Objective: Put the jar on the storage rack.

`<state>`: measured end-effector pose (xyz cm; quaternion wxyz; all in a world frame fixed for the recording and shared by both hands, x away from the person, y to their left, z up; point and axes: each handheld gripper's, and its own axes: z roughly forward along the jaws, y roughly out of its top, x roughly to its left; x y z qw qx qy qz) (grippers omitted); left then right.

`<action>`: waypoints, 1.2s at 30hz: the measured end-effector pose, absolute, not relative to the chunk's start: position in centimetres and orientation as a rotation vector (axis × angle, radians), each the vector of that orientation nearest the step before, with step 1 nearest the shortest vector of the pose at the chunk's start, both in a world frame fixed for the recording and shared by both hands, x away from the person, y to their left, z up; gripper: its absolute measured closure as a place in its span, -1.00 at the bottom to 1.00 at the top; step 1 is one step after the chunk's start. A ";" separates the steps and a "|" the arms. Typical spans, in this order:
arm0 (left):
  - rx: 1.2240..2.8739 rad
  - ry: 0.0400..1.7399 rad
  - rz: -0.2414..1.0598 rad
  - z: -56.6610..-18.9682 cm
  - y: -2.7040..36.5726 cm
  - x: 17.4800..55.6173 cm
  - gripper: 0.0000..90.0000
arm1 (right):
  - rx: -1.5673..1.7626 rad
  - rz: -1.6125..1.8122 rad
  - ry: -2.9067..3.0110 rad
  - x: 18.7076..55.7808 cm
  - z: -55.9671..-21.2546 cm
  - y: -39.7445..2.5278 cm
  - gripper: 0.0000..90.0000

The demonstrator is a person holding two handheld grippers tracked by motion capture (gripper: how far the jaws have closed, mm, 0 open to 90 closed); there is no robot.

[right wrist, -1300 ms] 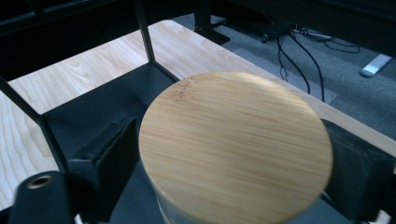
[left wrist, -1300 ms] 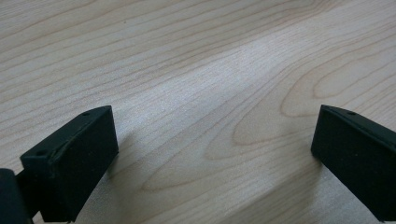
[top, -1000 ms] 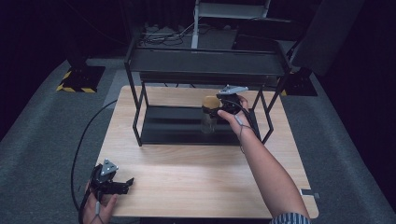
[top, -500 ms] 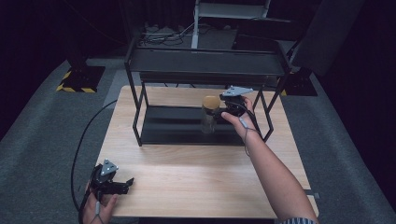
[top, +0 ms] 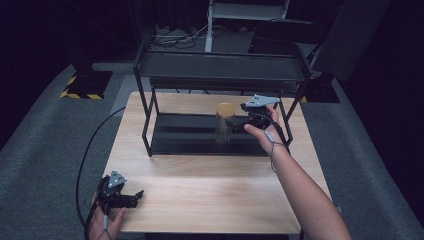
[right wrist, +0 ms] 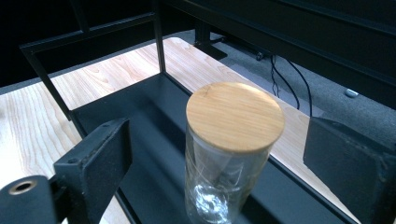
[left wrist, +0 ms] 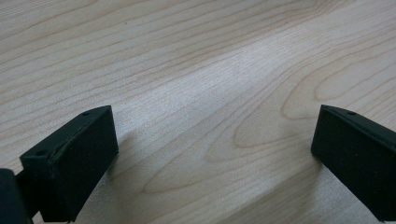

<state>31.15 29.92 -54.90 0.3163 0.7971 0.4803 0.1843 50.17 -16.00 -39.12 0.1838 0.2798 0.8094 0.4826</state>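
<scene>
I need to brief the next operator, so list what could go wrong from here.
The right gripper is open around the tall glass jar without gripping it; a nudge from one side could tip it on the rack's lower shelf. Closing on smooth glass may slip. Lifting could knock the wooden lid against the upper shelf.

The rack (top: 220, 75) stands at the table's (top: 210, 200) twelve o'clock half; its posts and top shelf close in the low shelf, leaving entry from six o'clock, between the front posts. On that low shelf the jar (top: 225, 122) stands upright, between the right gripper's (right wrist: 219, 154) spread jaws, bare shelf at its nine o'clock. The table's six o'clock half lies bare but for the left gripper (top: 135, 196) at seven.
</scene>
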 end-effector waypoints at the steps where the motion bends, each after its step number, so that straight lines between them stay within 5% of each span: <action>1: 2.099 1.265 0.485 -54.9 29.9 31.2 -0.99 | 0.789 1.361 2.281 50.1 -39.1 -16.2 -0.82; 36: 2.101 1.264 0.482 -54.9 29.9 31.2 -0.99 | 0.764 1.385 2.279 44.7 -37.9 -19.9 -0.82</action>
